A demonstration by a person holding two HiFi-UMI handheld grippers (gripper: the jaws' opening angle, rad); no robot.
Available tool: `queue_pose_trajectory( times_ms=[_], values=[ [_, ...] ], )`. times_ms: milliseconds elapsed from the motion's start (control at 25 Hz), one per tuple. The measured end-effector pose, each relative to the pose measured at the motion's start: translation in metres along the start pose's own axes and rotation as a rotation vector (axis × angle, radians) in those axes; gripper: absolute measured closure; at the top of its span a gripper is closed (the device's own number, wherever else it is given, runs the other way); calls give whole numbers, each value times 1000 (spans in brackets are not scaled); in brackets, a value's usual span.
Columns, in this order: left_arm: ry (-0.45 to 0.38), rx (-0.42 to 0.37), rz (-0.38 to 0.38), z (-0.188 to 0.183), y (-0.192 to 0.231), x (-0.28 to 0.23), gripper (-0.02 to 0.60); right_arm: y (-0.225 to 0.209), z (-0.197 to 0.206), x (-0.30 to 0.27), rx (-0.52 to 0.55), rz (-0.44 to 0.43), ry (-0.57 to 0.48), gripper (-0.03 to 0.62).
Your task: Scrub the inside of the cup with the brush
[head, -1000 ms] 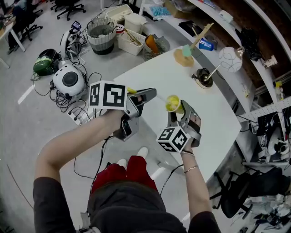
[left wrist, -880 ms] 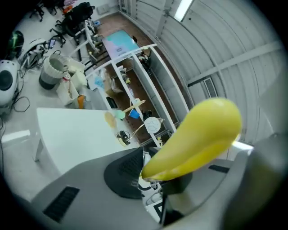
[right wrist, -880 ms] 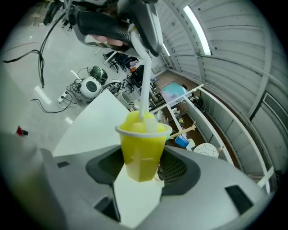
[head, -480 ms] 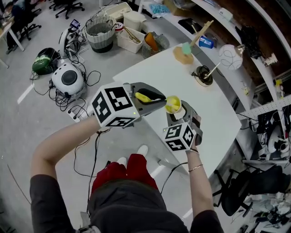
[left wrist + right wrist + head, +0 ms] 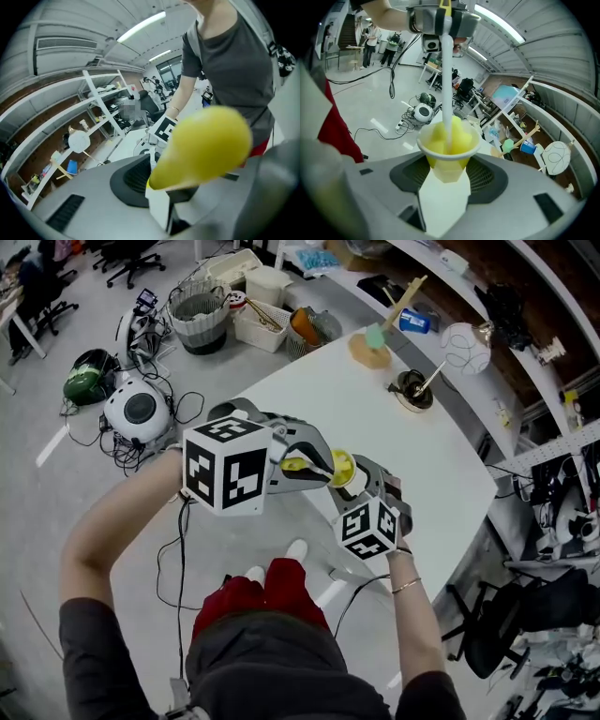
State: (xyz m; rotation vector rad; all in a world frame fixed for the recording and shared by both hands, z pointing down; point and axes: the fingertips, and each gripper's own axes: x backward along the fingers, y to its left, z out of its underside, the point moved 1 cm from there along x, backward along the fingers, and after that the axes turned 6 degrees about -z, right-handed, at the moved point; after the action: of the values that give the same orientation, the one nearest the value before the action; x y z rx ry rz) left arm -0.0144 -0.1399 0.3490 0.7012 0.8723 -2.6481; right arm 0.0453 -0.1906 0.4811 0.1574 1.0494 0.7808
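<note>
The left gripper [image 5: 317,463] has its smooth grey jaws clamped on the brush [image 5: 201,145], whose handle is a glossy yellow bulb, rounded and pear-shaped, pressed against a dark ribbed pad. A flat white stem [image 5: 446,84] runs from that handle straight down into the cup [image 5: 448,145]. The right gripper [image 5: 361,482] grips the cup upright between its own ribbed pads, clear of the table. The cup is pale, translucent plastic, round and rolled at the rim, and it narrows to a faceted base. Inside it sits the brush's yellow foam head [image 5: 461,136], soft and lumpy, filling most of the bowl below the rim. Each gripper carries a white cube with black square markers, and bare forearms reach up to both.

A second ago the two grippers were apart, with the brush well left of the cup. Half a second ago the brush lay level just beside the rim. Now the left gripper has swung over, and the foam head is down inside the cup.

Beyond lies the white, smooth table [image 5: 441,456], with a wooden stand [image 5: 373,348] near its far edge. On the grey floor stands a grey woven basket [image 5: 199,317], its inside too small to make out, near a white domed device [image 5: 139,409] among black cables
</note>
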Motion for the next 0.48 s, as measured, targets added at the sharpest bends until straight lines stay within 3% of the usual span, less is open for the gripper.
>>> queue_pose_trajectory(
  times_ms=[80, 160, 240, 480],
  values=[
    [5, -5, -4, -4, 4, 1, 543, -2, -1, 4, -19, 17, -19, 344],
    [-14, 74, -58, -7, 15, 1, 543, -9, -1, 8, -52, 69, -26, 344],
    [-69, 263, -141, -8, 29, 1, 543, -19, 2, 11, -88, 135, -17, 344],
    [-226, 936, -337, 13, 54, -5, 541, -35, 23, 16, -104, 282, 107, 344]
  ],
)
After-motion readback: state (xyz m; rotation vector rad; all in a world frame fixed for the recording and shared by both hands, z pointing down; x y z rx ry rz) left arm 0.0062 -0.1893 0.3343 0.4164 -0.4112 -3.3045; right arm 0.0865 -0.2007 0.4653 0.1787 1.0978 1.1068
